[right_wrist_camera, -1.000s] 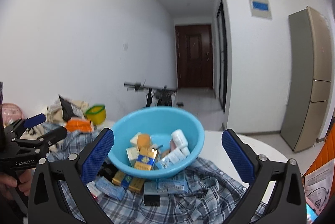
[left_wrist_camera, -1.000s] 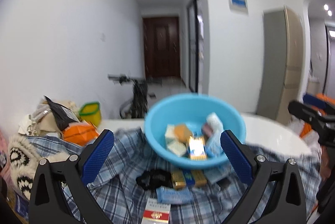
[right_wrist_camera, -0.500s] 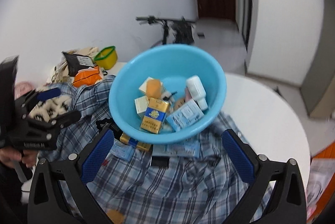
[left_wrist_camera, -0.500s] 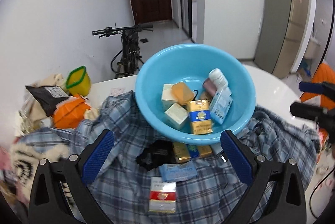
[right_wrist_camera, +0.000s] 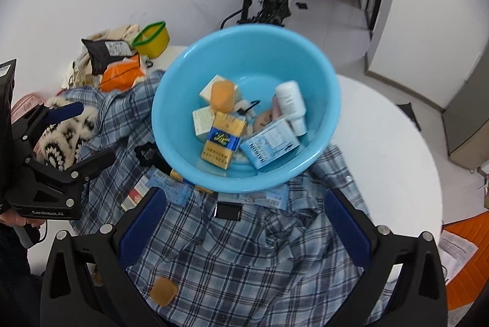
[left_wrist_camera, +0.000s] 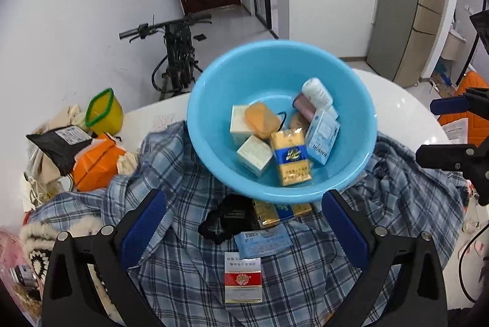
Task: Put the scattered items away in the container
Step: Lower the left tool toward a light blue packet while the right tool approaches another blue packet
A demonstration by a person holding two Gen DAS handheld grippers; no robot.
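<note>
White table (right_wrist_camera: 382, 143), blue basin (left_wrist_camera: 214, 143); both grippers above, jaws wide, empty

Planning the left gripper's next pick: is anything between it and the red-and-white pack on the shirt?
Nothing visible. The left gripper is open above the red-and-white pack, which lies uncovered on the plaid shirt; a light blue packet lies just beyond it.

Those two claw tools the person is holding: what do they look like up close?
Each is a black, angular frame studded with silver bolts, ending in two fingers faced with ribbed blue pads. The left gripper, seen from the right wrist camera, carries white "GenRobot.AI" lettering on its body. The right gripper has the same build.
</note>
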